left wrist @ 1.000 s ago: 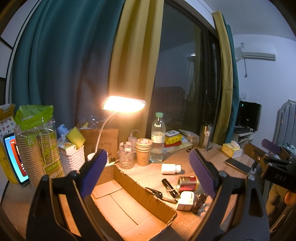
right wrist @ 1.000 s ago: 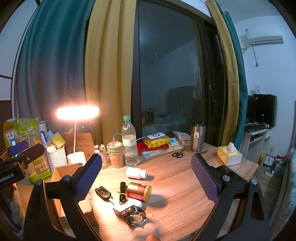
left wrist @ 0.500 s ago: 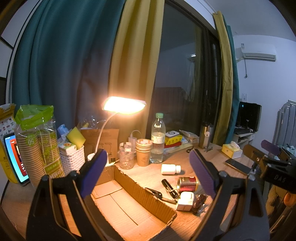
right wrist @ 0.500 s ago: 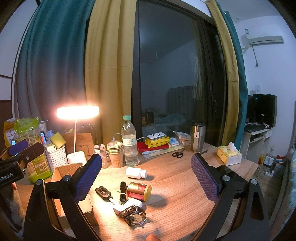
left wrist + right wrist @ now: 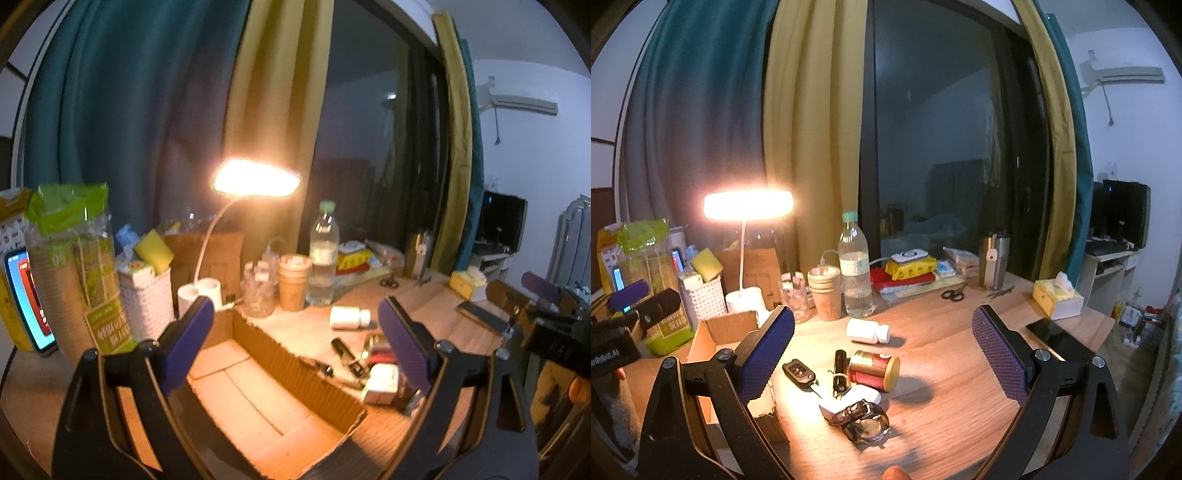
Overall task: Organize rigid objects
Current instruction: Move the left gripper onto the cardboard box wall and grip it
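Cardboard box [image 5: 258, 398] empty; one tin [image 5: 873, 370], one watch [image 5: 862, 424] — both grippers' fingers [image 5: 764, 354] spread.

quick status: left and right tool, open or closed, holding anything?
Left tool: open, holding nothing, above the cardboard box.
Right tool: open, holding nothing.

i'm at a wooden desk [image 5: 960, 354] in a lived-in room of a home, at night. teal and mustard floor-length curtains [image 5: 798, 122] frame a dark sliding glass window [image 5: 942, 147]. a white wall-mounted air conditioner [image 5: 1126, 75] hangs high on the right above a black monitor [image 5: 1123, 214], and a glowing white gooseneck desk lamp [image 5: 748, 206] lights household clutter.
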A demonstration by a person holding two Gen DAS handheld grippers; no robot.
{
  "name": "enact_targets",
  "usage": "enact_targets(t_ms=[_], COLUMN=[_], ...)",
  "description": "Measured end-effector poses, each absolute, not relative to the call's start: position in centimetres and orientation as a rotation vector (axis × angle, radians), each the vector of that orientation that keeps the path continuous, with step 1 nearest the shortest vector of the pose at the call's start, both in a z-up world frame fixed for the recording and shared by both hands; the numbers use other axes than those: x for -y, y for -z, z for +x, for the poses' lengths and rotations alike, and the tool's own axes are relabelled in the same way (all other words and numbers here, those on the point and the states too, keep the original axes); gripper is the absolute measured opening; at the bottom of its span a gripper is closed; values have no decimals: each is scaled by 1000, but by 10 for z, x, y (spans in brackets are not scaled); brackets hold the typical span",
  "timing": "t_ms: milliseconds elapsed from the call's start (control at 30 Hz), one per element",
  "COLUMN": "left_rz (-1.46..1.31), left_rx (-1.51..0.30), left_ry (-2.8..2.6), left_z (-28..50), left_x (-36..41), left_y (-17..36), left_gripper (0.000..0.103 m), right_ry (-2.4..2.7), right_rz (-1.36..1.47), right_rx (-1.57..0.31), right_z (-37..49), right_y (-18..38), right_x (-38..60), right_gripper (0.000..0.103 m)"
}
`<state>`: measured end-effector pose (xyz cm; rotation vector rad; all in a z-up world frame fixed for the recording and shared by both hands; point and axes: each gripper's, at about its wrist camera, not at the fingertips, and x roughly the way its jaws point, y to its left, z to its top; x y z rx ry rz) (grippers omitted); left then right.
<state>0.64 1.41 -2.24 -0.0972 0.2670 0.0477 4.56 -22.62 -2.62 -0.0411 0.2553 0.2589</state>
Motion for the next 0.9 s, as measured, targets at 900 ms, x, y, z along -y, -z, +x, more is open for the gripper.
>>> enact_targets(t_ms=[900], left_rz=[-161], left_rx=[-920], left_ry=[-69], left_z=[100], left_x=[-73], left_y=[167], left_gripper=[56], right_ry=[-298], right_rz=[-77], right_rx=[-519], right_z=[110], right_y=[97], right_x=[201], right_gripper=[99])
